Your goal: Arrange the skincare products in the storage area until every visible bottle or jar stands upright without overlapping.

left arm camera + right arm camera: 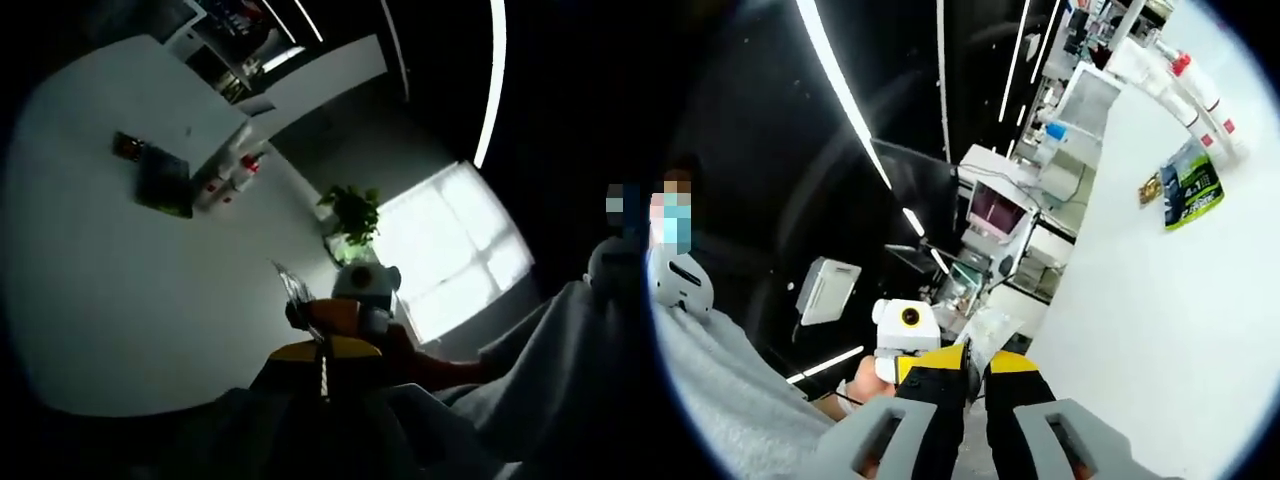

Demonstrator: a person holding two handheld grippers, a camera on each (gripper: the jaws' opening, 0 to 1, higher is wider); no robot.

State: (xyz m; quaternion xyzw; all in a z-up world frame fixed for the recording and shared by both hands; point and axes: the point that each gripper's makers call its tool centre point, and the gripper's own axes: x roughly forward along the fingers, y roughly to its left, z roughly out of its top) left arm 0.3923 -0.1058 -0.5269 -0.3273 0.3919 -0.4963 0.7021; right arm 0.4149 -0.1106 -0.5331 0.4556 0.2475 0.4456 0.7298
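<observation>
Starting at the left gripper [322,352]: looks closed, yellow tips meeting along a thin seam, nothing pinched as far as the dim view allows. Same story for the right gripper [977,366]: narrowed to a sliver of a gap, carrying nothing. Both held up in the air, well away from the white table [150,300], and tilted hard enough to put ceiling lights across the right gripper view.

Moving outward: spotted the skincare bottles [1196,85], white with red caps, at the far edge of the table near some shelving. Seemingly lying on their sides and touching, though too small to say for certain. Near them, a dark green packet [1189,190] lying flat, plus a small dark item [1150,188] just beside it. Beyond all that, a potted plant [352,212] by a bright window [455,245].

Now the worrying part. Long reach from here, so easy to come in fast and clip a bottle with closed jaws, sending something round rolling toward the table edge. Would also bet on trouble from arriving without opening up first: pushing instead of gripping. Careful grabbing one of two touching bottles too, for fear of dragging its neighbour along. Also risky: standing a slim bottle on its small base and letting go off-vertical, then straight back over, maybe onto the packet. Better to slow down, open wide early, take the outer one first.
</observation>
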